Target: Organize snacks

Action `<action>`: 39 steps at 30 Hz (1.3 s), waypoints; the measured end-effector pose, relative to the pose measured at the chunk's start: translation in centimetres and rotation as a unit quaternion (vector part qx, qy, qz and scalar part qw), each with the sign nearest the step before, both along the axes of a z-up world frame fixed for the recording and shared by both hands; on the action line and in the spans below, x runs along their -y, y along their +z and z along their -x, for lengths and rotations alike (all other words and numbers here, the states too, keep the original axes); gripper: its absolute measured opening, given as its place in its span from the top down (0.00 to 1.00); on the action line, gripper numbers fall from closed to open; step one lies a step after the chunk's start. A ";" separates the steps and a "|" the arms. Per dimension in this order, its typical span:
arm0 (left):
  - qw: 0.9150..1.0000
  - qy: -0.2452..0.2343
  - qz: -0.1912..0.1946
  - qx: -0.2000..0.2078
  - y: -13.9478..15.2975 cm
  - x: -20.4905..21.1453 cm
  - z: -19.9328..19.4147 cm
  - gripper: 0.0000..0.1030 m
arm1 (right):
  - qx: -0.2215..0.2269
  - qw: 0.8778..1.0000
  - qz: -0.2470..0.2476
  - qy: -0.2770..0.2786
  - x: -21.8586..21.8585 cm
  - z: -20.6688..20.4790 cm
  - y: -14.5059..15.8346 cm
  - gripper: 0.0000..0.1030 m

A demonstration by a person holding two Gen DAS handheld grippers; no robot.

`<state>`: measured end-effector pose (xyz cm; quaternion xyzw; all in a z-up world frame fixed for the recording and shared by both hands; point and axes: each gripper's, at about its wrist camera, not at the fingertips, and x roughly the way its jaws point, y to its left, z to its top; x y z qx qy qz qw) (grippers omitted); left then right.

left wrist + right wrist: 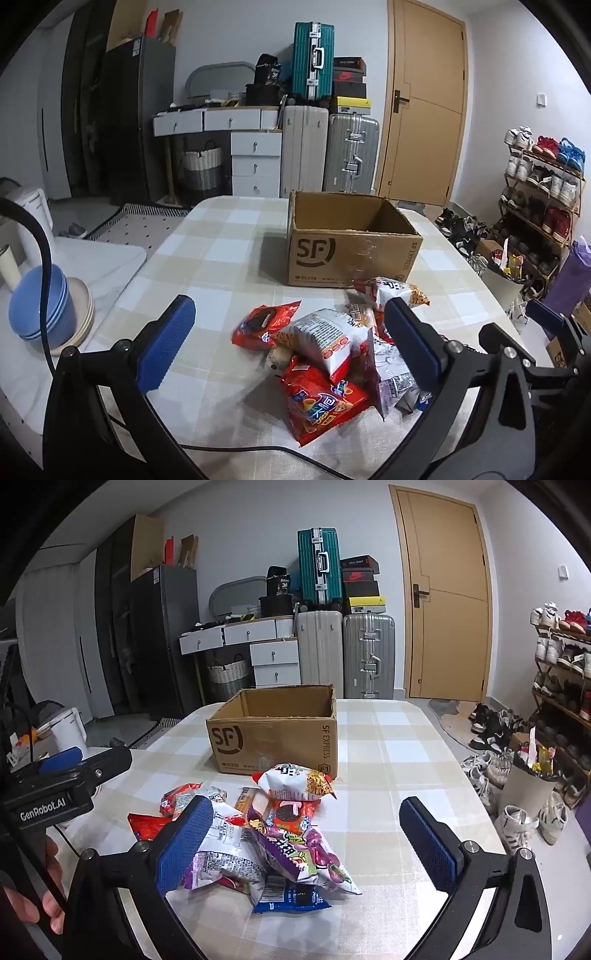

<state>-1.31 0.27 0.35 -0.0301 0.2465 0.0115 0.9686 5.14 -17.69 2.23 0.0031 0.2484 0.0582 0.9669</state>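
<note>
A pile of snack bags (328, 354) lies on the checked tablecloth in front of an open, empty SF cardboard box (351, 254). In the left wrist view a red bag (321, 402) lies nearest, with a white bag (325, 336) above it. My left gripper (291, 343) is open over the pile, holding nothing. In the right wrist view the pile (266, 838) includes a purple bag (295, 849) and a blue bag (291, 897), with the box (277, 734) behind. My right gripper (306, 849) is open above the pile, empty.
Blue bowls (40, 306) stacked on plates stand on a white counter to the left, next to a white kettle (33, 218). A black cable (258, 450) crosses the near table edge. The table's right edge drops to shoes (517, 827) on the floor.
</note>
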 end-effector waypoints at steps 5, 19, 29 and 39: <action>1.000 -0.001 0.001 0.001 0.2 0.0 0.2 0.01 | -0.006 1.000 -0.007 0.004 0.2 -0.1 0.0 0.00; 1.000 0.001 -0.014 -0.003 -0.2 -0.1 0.1 0.01 | -0.001 1.000 -0.008 0.003 0.1 0.0 0.1 0.00; 1.000 -0.004 -0.024 -0.004 -0.5 0.6 0.1 0.01 | -0.001 1.000 -0.008 0.003 0.2 0.1 0.1 0.00; 1.000 -0.004 -0.026 -0.001 -0.5 1.0 0.3 0.01 | -0.004 1.000 -0.010 -0.002 0.3 0.0 -0.1 0.00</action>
